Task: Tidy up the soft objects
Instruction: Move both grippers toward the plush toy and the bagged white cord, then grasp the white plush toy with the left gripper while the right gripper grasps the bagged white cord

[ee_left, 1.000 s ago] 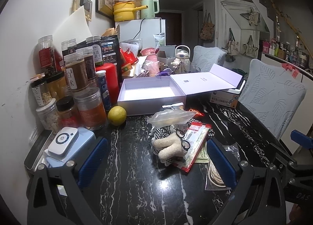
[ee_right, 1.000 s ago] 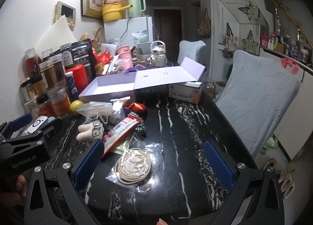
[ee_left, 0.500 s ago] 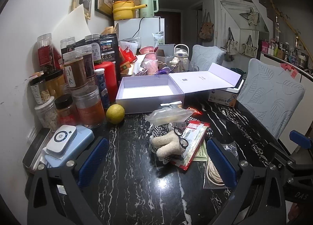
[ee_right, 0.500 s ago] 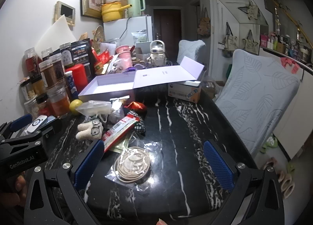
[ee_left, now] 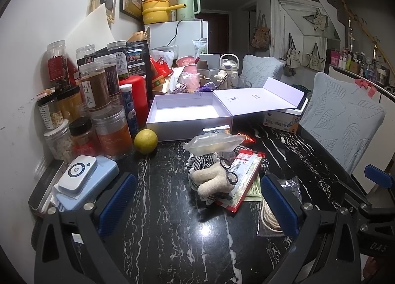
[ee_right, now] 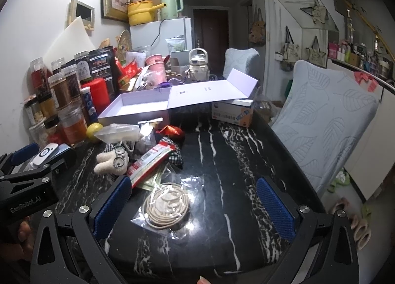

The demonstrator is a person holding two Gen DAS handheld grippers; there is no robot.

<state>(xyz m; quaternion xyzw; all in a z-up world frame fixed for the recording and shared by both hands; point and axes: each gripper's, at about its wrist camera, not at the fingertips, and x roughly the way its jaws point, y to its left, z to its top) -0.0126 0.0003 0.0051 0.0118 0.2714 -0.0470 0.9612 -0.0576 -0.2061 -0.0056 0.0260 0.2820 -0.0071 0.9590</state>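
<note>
Left wrist view: the left gripper [ee_left: 197, 198] is held above a black marble-patterned counter [ee_left: 160, 222] with its blue-padded fingers [ee_left: 116, 200] spread wide and nothing between them. Just ahead of it a small cream plush toy [ee_left: 213, 181] with round black glasses is seen lying on a checkered cloth [ee_left: 201, 163], partly overlapping a red and white packet [ee_left: 244, 172]. A clear plastic bag [ee_left: 214, 143] is resting just behind the toy. Behind that, an open pale purple box [ee_left: 188, 116] is set on the counter with its lid [ee_left: 259, 99] folded out to the right. A yellow lemon [ee_left: 145, 141] is placed beside the box, next to a cluster of jars [ee_left: 98, 101] against the wall. A white device on a blue case [ee_left: 85, 180] is found at the near left. Right wrist view: the right gripper [ee_right: 193, 206] is likewise shown wide open and holding nothing, above a coiled cream cord in a clear bag [ee_right: 167, 206]. The plush toy [ee_right: 112, 161] is seen further left, near the left gripper [ee_right: 29, 175]. A pale blue chair [ee_right: 325, 130] is standing at the right of the counter.
</note>
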